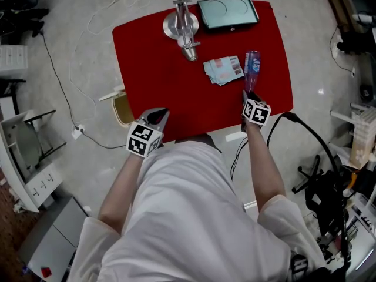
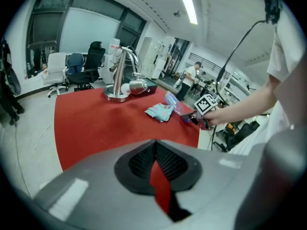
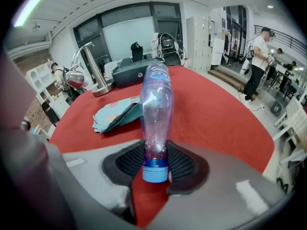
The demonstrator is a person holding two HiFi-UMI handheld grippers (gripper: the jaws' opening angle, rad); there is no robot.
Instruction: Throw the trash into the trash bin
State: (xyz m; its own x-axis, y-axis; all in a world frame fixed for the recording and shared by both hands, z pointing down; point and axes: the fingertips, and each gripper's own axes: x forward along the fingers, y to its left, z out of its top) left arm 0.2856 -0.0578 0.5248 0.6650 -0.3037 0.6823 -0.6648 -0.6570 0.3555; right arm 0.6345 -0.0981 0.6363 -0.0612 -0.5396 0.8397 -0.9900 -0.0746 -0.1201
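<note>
Since the coming grasp turns on how the bottle lies to the jaws, that relation is recorded first. The bottle appears to lie flat on the red table, close to the right edge and towards the near right corner. Its long axis runs from the near edge to the far edge, almost in line with the right gripper. The blue cap end points back at that gripper and the body points away from it.

In the right gripper view, the jaws stand wide, with the neck and cap of the bottle between them. A gap shows on either side, so the pads are judged not to be pressing.

The left gripper hangs over the near edge towards the near left corner. Its jaws are drawn together at the tips, with nothing in them. It is well apart from the bottle, so the right hand is plainly the nearer.

A crumpled packet lies just beside the bottle, towards the table's middle.

The trash bin stands on the floor off the left edge, near the left gripper. In my judgement, the bottle must be gripped at the neck and carried across the whole table.
</note>
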